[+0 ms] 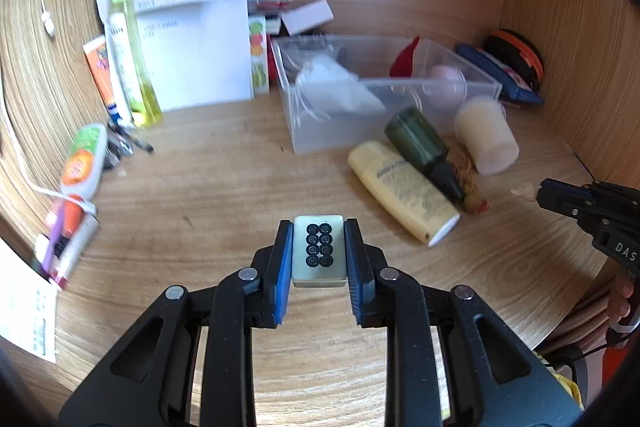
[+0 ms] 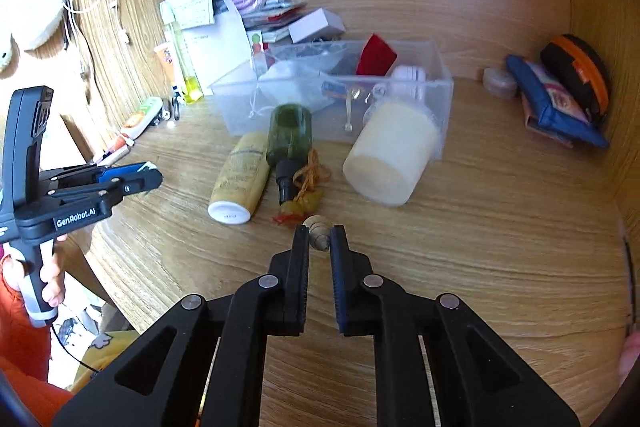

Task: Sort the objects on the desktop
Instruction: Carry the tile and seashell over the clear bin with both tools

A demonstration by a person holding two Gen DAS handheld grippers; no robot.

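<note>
My left gripper [image 1: 319,227] is shut on a pale mahjong tile [image 1: 319,251] with black circles, held above the wooden desk. It also shows at the left of the right wrist view [image 2: 148,177]. My right gripper [image 2: 320,231] is shut on a small ridged beige shell-like object [image 2: 318,231]; its tip shows at the right edge of the left wrist view [image 1: 544,193]. A clear plastic bin [image 1: 320,131] holding several items stands at the back; it also shows in the right wrist view [image 2: 442,99].
In front of the bin lie a yellow tube [image 2: 240,179], a dark green bottle [image 2: 289,139], a cream jar [image 2: 390,155] and an orange-yellow tassel charm [image 2: 304,199]. Pouches [image 2: 560,95] sit at the right wall. Bottles, papers and tubes [image 1: 128,59] crowd the left.
</note>
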